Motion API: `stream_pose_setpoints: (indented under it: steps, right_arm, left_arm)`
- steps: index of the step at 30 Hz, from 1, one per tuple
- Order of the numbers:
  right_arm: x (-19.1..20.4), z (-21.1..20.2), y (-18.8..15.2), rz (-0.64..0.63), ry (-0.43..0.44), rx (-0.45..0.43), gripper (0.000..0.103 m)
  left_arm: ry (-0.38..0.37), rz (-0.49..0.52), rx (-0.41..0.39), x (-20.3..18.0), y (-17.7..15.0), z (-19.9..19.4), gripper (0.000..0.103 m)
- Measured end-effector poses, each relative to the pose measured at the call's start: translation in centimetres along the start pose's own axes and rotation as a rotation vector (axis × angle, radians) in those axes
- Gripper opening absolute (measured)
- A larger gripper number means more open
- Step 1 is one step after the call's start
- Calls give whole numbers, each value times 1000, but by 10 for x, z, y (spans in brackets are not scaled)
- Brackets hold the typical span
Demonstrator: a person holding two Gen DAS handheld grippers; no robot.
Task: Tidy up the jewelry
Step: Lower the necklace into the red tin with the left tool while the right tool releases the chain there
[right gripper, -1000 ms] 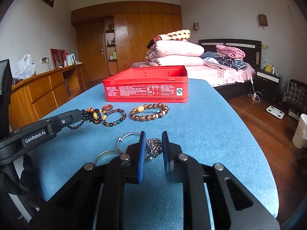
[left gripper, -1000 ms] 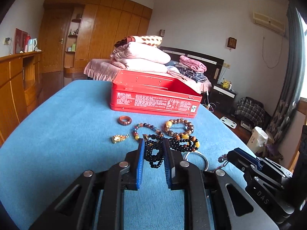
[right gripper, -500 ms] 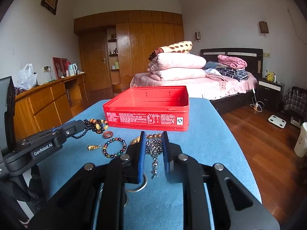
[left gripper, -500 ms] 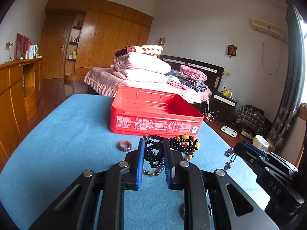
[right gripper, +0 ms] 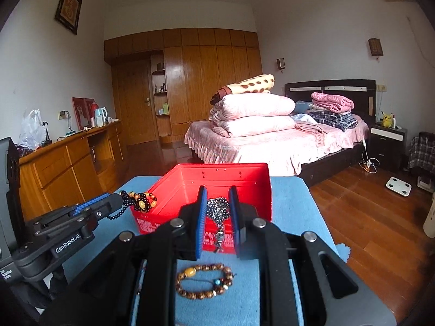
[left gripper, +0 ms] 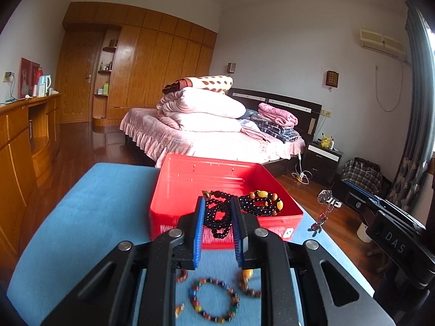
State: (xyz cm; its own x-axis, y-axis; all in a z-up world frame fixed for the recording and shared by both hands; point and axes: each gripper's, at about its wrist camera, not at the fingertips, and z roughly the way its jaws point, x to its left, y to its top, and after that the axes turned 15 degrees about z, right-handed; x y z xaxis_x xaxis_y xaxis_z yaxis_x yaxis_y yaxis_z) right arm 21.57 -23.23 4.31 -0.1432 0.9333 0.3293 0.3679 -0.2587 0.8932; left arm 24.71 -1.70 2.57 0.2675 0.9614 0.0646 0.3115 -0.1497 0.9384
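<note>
Both tools hang at the red tin's (left gripper: 174, 212) 6 o'clock rim: left tool (left gripper: 217, 217) clenching black beads (left gripper: 217, 218), right tool (right gripper: 216, 212) grasping sparkly chain (right gripper: 217, 207).

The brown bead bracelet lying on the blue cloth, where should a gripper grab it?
Probably from above, pinching the bracelet across its right-hand side, one finger inside the loop and one outside. It lies flat and open on the cloth, with bare cloth there, while a gripper body crowds its left.
</note>
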Motion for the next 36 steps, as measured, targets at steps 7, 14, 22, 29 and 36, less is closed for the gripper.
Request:
stream_pose_setpoints:
  steps: [7,14,22,29,36]
  right_arm:
    - [-4,50,27,27,-3,8,15]
    - [-17,101,32,82,-18,53,15]
    - [-18,132,18,62,-41,107,16]
    - [-22,131,17,69,-51,90,36]
    - [-27,110,22,96,-44,68,36]
  left_arm:
    - [16,-10,-16,12,30,41,19]
    - [20,-20,20,20,33,84,19]
    - [24,-19,81,21,21,121,19]
    - [30,-44,106,27,17,123,24]
    - [38,-27,72,25,22,88,27]
